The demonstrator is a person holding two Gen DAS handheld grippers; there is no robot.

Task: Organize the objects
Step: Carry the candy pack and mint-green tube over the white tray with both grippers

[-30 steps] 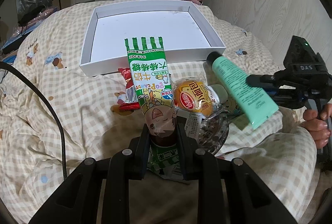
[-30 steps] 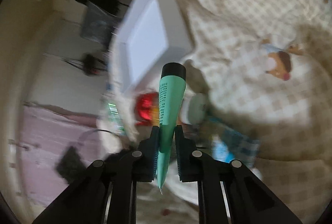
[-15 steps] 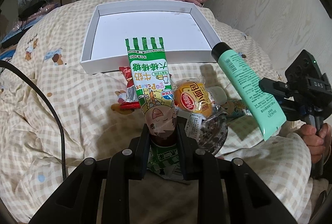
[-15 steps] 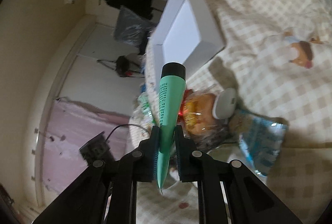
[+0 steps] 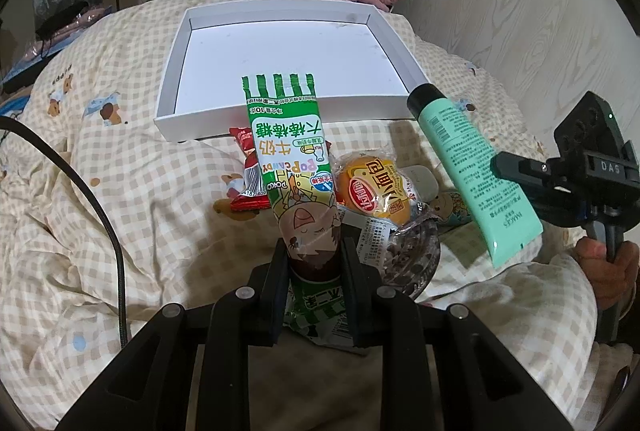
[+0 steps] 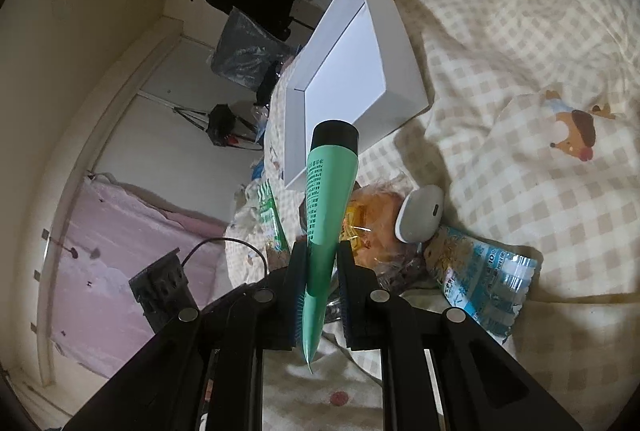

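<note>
- Green candy packet (image 5: 294, 167): thin foil/plastic sachet, light, floppy, looks slippery. It stands upright out of the jaws, top edge in front of the near wall of the white box (image 5: 280, 113). A grip on the lower third, as now, seems fine; the free end will likely sway or fold if swung fast.
- Left gripper (image 5: 314, 267): clamped on the packet's lower part, pads on both flat faces, packet tail hanging out below. Packet is lifted clear of the checked bedding (image 5: 132, 191).
- Mint-green tube (image 6: 326, 207): soft squeezable body, stiff black cap, light to moderate weight. Squeezing mid-body risks denting it; it is taken near the crimped tail end, which is flat and the firmer hold.
- Right gripper (image 6: 320, 271): closed on the tube's lower end, crimp poking out behind the jaws, cap end pointing toward the near right corner of the white box. In the left wrist view the tube (image 5: 472, 171) hangs in air, tilted, just beside that corner, with a hand (image 5: 608, 271) on the handle.
- Box is empty, resting on the bedding; neither item is over its floor yet by the look of it.
- Still in the pile between the grippers: orange bun pack (image 5: 374, 191), red snack pack (image 5: 248, 167), white earbud case (image 6: 420, 213), blue-white sachet (image 6: 480, 279), clear pack of dark bits (image 5: 408, 255).
</note>
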